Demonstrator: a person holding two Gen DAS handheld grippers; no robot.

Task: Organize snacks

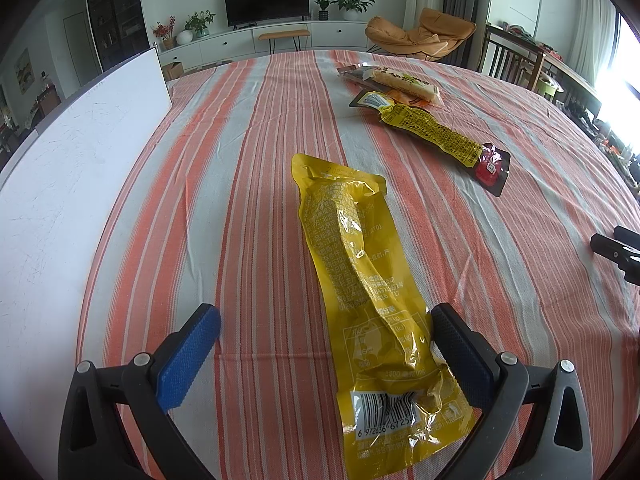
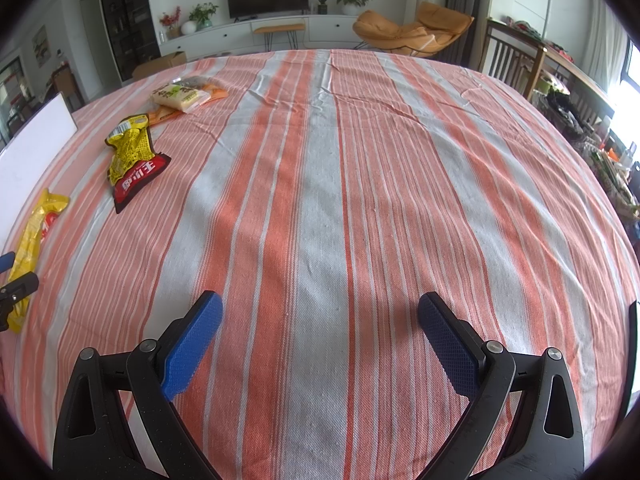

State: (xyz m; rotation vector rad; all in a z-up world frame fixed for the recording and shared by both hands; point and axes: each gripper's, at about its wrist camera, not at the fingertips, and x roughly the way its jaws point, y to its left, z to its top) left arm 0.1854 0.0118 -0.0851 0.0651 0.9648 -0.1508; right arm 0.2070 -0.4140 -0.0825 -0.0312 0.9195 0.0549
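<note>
While the left tongs (image 1: 326,332) stand spread wide around a long yellow snack pouch (image 1: 368,300) — crinkled, barcode end nearest — lying flat on the striped table (image 1: 256,184), the right tongs (image 2: 320,324) gape over bare cloth — holding nothing.

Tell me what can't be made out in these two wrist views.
- Long yellow snack packet: near end cut off by the left view's bottom edge; its print is too small to read.
- Snack pile: lower packets hidden under the white rice-cracker pack.
- White board: cut off by the left edge.
- Right gripper: open over bare striped tablecloth.
</note>
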